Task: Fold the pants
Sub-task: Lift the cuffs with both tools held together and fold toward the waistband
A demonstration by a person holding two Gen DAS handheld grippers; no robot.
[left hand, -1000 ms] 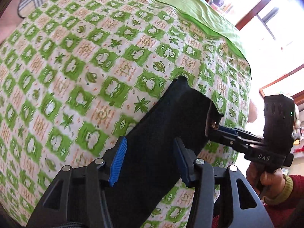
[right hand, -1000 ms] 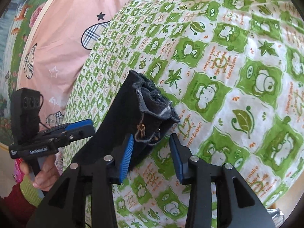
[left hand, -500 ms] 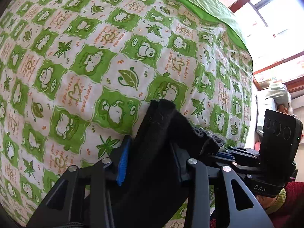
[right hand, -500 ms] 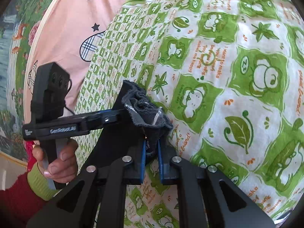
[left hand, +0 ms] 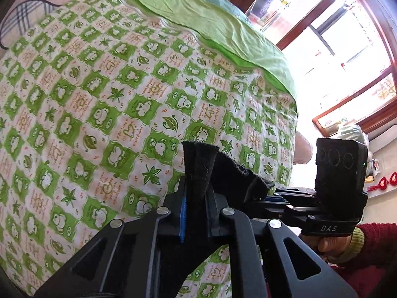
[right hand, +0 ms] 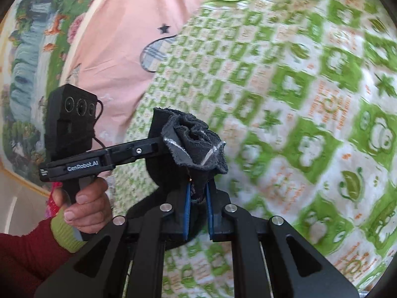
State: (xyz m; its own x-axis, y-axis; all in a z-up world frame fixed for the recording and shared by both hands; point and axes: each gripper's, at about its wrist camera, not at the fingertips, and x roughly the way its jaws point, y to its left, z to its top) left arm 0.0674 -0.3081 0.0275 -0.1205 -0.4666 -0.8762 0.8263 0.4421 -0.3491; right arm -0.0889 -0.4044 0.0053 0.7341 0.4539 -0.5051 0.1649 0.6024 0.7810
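The black pants (left hand: 223, 171) hang bunched over the bed, held at one end by both grippers. My left gripper (left hand: 196, 198) is shut on a folded corner of the pants. My right gripper (right hand: 197, 198) is shut on the other bunched corner of the pants (right hand: 196, 144), lifted off the bedspread. In the left wrist view the right gripper (left hand: 273, 198) sits close to the right, touching the cloth. In the right wrist view the left gripper (right hand: 158, 149) reaches in from the left onto the same end. The rest of the pants is hidden below the grippers.
A green and white frog-print bedspread (left hand: 104, 104) covers the bed. A plain green sheet (left hand: 223, 29) lies at its far edge. A pink pillow (right hand: 124, 37) lies at the head. A bright window (left hand: 347, 49) stands to the right.
Both grippers closed on the end of the pants and lifted it off the bedspread. The two grippers came closer together and the cloth bunched between them.
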